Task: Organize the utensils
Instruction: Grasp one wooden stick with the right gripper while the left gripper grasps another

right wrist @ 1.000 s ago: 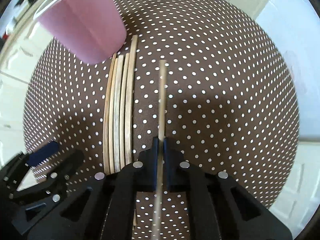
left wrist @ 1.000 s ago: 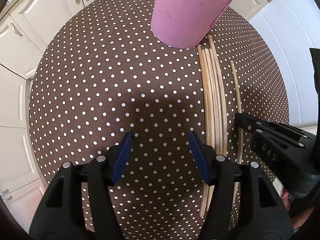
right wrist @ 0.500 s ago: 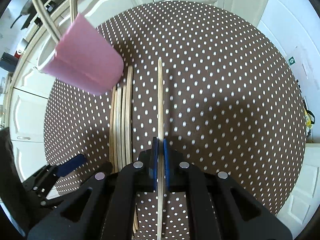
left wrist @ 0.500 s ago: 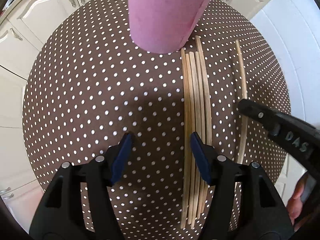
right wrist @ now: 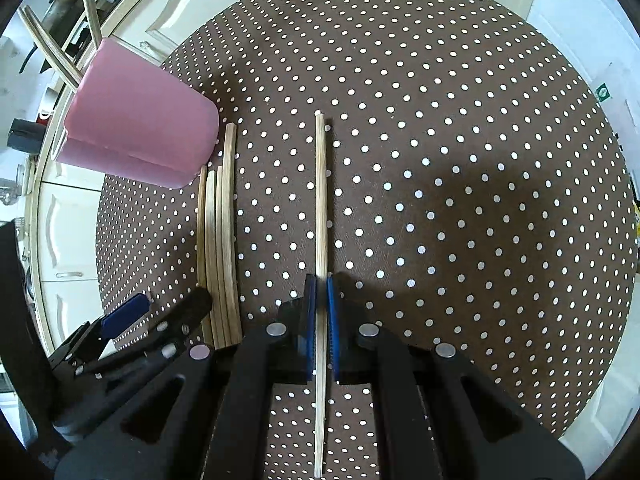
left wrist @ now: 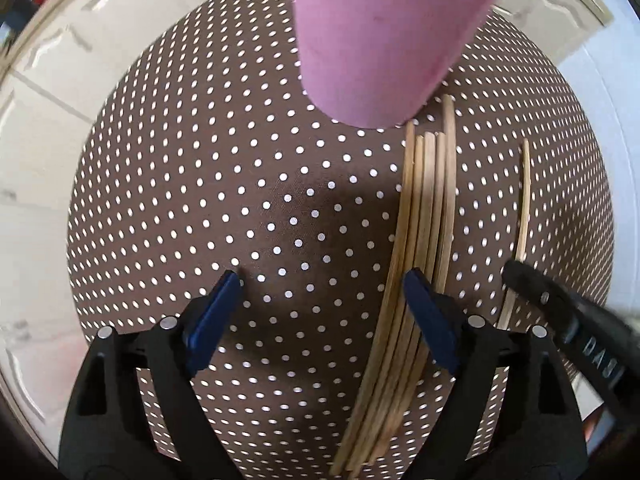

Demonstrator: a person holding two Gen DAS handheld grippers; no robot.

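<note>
The round surface (right wrist: pixel 460 128), covered in brown cloth with white dots, filled most of both views, with pale cabinet doors (right wrist: pixel 192 4) beyond its far edge. On its far left part stood the pink cup (right wrist: pixel 138 132), and in the right wrist view two wooden sticks (right wrist: pixel 52 54) rose out of its top. Just beside the cup's near right side lay a bundle of chopsticks (right wrist: pixel 220 248), side by side and touching, running from far to near across the surface. The left tool (left wrist: pixel 320 312) hung above the cloth with its jaws opening wide; nothing was between its blue pads (left wrist: pixel 216 316), and its right pad sat over the left edge of the bundle, though whether it touched could not be told. The right tool (right wrist: pixel 321 304) was clamped narrowly on a single chopstick (right wrist: pixel 320 200), which lay apart to the right of the bundle and ran straight away from the pads toward the far side, its shadow thin beside it. In the left wrist view the same chopstick showed right of the bundle, held by the black tip of the right tool
</note>
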